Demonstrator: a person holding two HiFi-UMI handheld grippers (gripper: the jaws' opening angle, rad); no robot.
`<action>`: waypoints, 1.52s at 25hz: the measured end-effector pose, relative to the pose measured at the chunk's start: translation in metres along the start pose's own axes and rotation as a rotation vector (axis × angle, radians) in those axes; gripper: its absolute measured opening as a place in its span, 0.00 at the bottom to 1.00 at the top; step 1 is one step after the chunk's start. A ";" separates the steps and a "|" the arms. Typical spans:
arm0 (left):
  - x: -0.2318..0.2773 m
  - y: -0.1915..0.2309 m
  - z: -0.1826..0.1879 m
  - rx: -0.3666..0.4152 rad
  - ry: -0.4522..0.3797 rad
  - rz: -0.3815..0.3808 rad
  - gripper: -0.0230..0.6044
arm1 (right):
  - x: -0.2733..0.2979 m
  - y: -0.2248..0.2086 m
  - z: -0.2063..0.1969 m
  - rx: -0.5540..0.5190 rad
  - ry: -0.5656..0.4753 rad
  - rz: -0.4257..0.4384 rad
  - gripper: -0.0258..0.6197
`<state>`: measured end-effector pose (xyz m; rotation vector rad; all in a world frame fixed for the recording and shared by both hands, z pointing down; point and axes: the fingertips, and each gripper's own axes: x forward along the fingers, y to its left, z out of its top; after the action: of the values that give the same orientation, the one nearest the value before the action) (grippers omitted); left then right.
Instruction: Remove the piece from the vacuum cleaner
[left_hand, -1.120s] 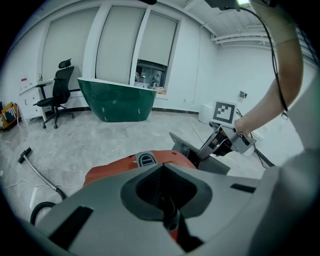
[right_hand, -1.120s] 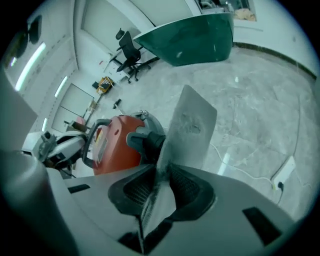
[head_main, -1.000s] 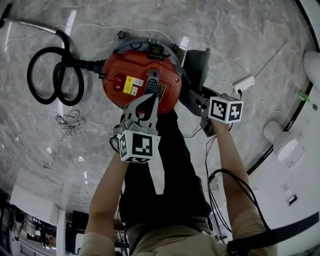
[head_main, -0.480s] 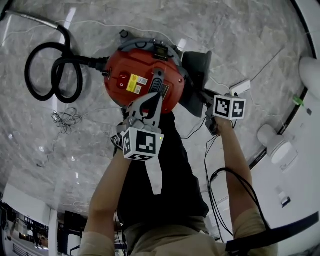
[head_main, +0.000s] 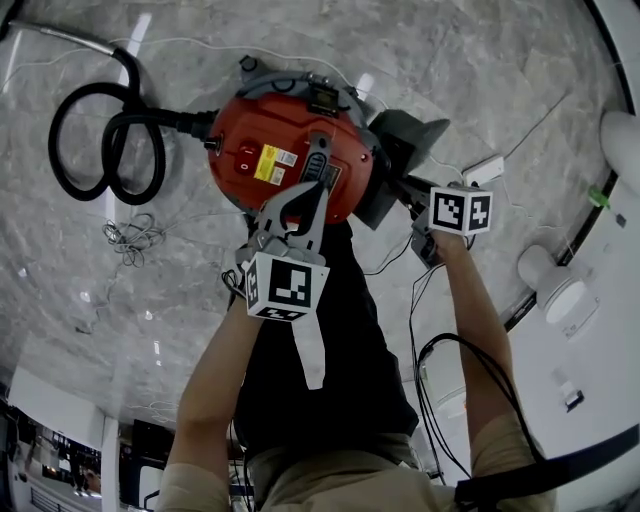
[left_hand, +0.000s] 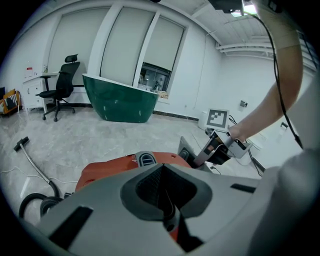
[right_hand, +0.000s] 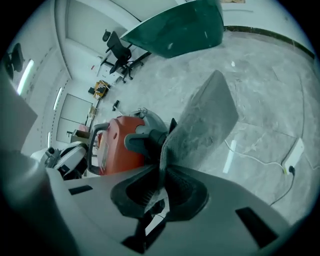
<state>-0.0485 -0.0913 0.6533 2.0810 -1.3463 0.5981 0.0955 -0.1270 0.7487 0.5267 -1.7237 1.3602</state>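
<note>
A red vacuum cleaner (head_main: 280, 150) stands on the marble floor, and a grey flat piece (head_main: 405, 140) juts from its right side. My right gripper (head_main: 405, 190) has just been closing and is now shut on the near edge of that piece (right_hand: 207, 125), which stands up between the pads (right_hand: 161, 187). My left gripper (head_main: 308, 192) is shut, with its tips on top of the vacuum by the black handle (head_main: 318, 160). In the left gripper view the jaws (left_hand: 165, 200) meet over the red body (left_hand: 115, 167). I cannot tell whether they pinch the handle.
The black hose (head_main: 110, 140) coils on the floor left of the vacuum. A loose cable bundle (head_main: 135, 240) lies below it. A white power strip (head_main: 487, 168) and cords lie to the right, near white round fixtures (head_main: 555, 280). A green counter (left_hand: 120, 100) and an office chair (left_hand: 62, 90) stand farther off.
The right gripper's jaws have closed on the grey piece. The piece has tilted outward from the vacuum's side and shows more of its flat face. The left gripper has held still.
</note>
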 end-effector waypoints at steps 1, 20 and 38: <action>0.000 0.000 0.000 0.001 0.003 -0.001 0.04 | 0.002 0.003 0.001 -0.017 0.004 -0.004 0.09; 0.000 -0.003 -0.002 0.132 0.068 -0.044 0.04 | 0.010 0.011 -0.004 -0.186 0.120 -0.060 0.15; -0.074 -0.004 0.041 0.227 0.074 -0.015 0.04 | -0.121 0.007 0.001 0.165 -0.268 0.027 0.14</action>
<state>-0.0710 -0.0689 0.5746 2.2209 -1.2698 0.8475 0.1560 -0.1469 0.6456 0.8115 -1.8439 1.5140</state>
